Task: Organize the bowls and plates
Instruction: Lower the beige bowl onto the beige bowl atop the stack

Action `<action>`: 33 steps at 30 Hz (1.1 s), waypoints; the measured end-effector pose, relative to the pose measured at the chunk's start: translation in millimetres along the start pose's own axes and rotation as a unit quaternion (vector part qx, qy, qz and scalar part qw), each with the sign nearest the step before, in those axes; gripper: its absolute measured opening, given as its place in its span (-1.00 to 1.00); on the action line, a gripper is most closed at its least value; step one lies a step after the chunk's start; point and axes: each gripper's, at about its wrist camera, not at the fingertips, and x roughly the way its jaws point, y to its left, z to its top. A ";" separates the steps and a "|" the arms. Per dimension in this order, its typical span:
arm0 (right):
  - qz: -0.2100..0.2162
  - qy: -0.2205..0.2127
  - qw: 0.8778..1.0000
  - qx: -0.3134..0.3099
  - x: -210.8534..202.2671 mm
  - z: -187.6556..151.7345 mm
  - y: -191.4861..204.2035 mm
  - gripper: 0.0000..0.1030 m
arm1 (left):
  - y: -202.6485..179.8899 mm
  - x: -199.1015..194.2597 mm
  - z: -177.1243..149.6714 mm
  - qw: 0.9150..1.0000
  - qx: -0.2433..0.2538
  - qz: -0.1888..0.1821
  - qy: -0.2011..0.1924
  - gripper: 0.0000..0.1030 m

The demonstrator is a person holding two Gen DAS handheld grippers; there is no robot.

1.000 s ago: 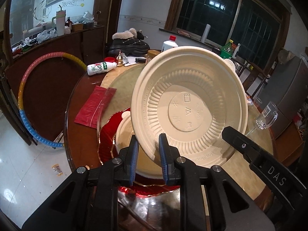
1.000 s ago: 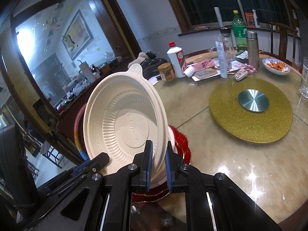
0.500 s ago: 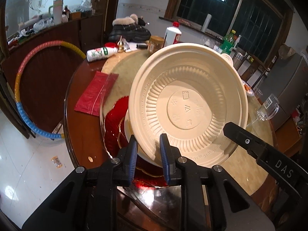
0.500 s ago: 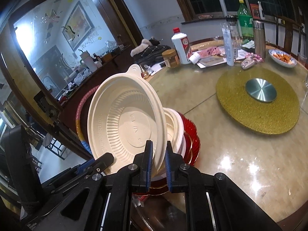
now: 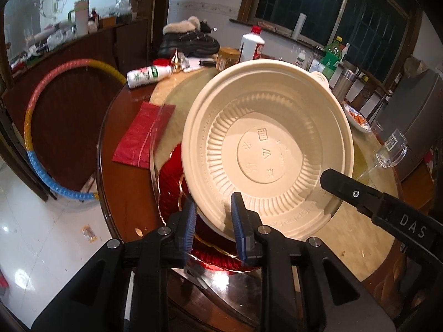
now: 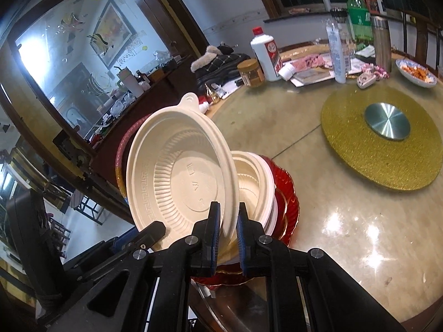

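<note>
A cream disposable bowl is held tilted on edge, its inside facing both cameras. My left gripper is shut on its lower rim, blue pads on either side of the lip. My right gripper is shut on the rim further round; one of its black fingers shows in the left wrist view. Just behind and below the held bowl is a stack of cream and white bowls. That stack rests on red gold-edged plates near the table's edge.
A gold turntable takes up the middle of the round table. Bottles, a jar and a dish of food stand at the far side. A red packet lies left of the stack, a glass mug to the right. A hoop leans beyond the edge.
Both grippers have come down and forward with the bowl, closer to the stack, which shows more fully in the right wrist view. The left jaws stand slightly wider.
</note>
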 end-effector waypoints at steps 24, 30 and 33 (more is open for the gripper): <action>-0.015 0.035 0.999 -0.011 14.5 2.5 4.1 -0.77 | 5.0 12.7 0.4 1.000 0.006 0.009 0.020 -0.53; -0.013 0.040 0.999 -0.004 16.9 6.1 1.0 -0.71 | 2.0 12.7 5.6 1.000 0.018 0.012 0.019 -0.52; -0.012 0.043 0.999 -0.002 17.5 7.2 0.7 -0.71 | 2.1 13.1 6.7 1.000 0.017 0.012 0.020 -0.53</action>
